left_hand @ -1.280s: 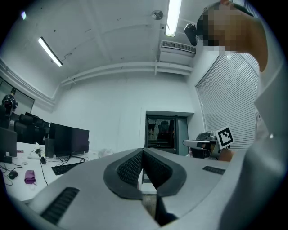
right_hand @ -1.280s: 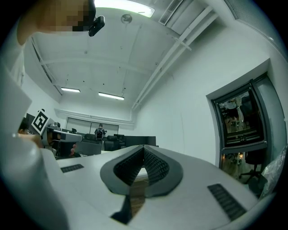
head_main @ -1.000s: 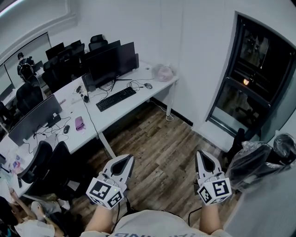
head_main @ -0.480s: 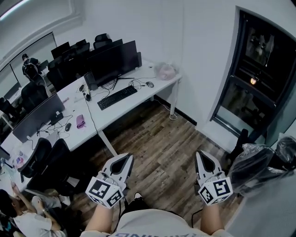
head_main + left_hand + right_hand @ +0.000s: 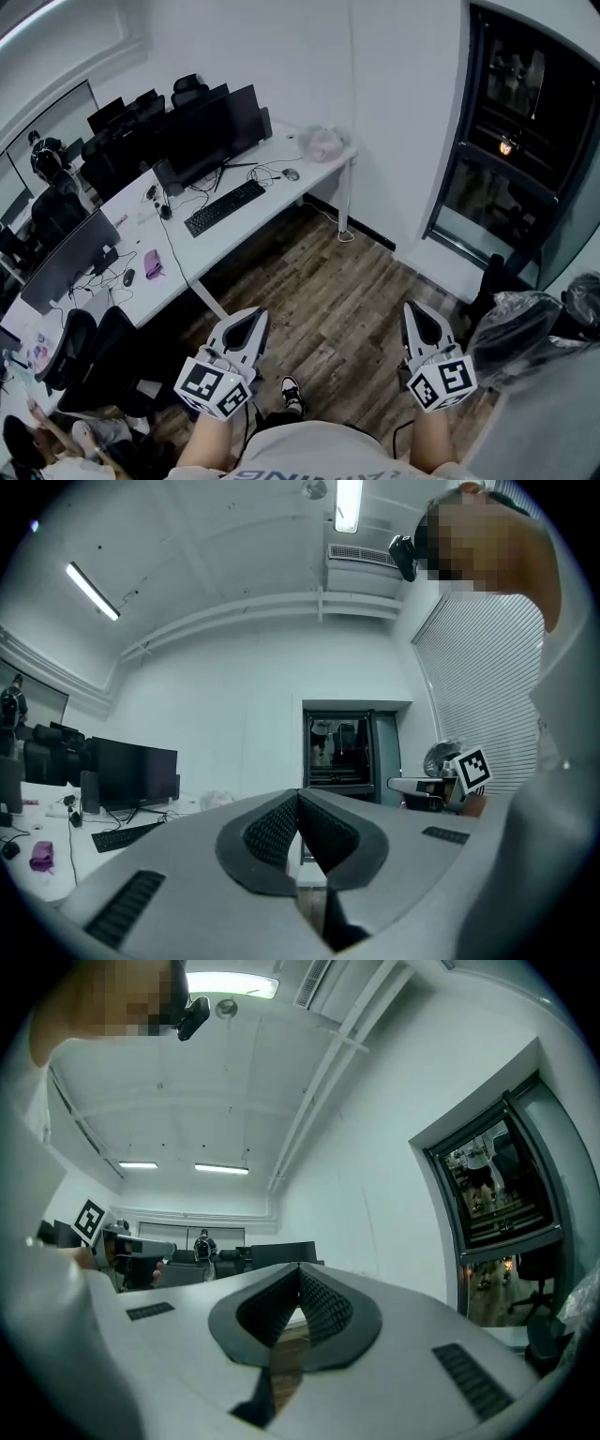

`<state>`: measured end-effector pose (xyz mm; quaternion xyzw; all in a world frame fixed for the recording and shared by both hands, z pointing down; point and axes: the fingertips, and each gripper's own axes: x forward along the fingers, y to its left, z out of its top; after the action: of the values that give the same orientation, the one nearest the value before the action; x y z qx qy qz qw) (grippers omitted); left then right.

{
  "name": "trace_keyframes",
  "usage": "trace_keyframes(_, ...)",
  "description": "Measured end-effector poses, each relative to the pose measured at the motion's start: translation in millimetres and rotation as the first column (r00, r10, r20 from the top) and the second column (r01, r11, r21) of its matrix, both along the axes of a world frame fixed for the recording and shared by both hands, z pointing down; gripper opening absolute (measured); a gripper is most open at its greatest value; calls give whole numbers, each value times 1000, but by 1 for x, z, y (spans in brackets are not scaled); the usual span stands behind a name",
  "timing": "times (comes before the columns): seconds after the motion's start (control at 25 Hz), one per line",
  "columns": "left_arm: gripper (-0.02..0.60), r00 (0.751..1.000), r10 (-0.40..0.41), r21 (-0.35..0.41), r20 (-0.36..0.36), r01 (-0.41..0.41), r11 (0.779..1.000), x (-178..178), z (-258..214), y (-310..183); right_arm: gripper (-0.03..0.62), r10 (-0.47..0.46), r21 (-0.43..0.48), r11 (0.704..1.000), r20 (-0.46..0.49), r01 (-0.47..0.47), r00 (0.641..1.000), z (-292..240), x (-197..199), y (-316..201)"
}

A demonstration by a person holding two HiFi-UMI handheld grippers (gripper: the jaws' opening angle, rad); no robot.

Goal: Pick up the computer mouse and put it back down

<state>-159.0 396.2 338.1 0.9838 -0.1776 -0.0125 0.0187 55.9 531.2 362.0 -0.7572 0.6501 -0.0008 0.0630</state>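
Left tongs [image 5: 246, 323] and right tongs [image 5: 417, 319] stay shut on nothing (pads touching), a shoe [image 5: 292, 394] now steps in between them, so mouse [image 5: 292, 173], well ahead-left on desk [image 5: 281, 197], remains unreached.

grey left tongs [image 5: 251, 319] and right tongs [image 5: 413, 310], black ribbed pads [image 5: 271, 832], black-and-white marker cubes [image 5: 214, 390].
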Motion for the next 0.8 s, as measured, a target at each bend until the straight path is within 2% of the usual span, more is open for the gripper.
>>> trace_keyframes(0.4, 5, 999, 37, -18, -11, -38, 999, 26, 8, -86, 20, -2, -38, 999, -29, 1, 1000, -4, 13, -92)
trace_keyframes(0.64, 5, 999, 25, -42, -25, -26, 999, 20, 14, -149, 20, -16, -74, 997, -36, 13, 999, -2, 9, -161)
trace_keyframes(0.8, 5, 1000, -13, -55, -22, 12, 998, 6, 19, -195, 20, -53, -88, 995, -34, 50, 998, 0, -2, -215)
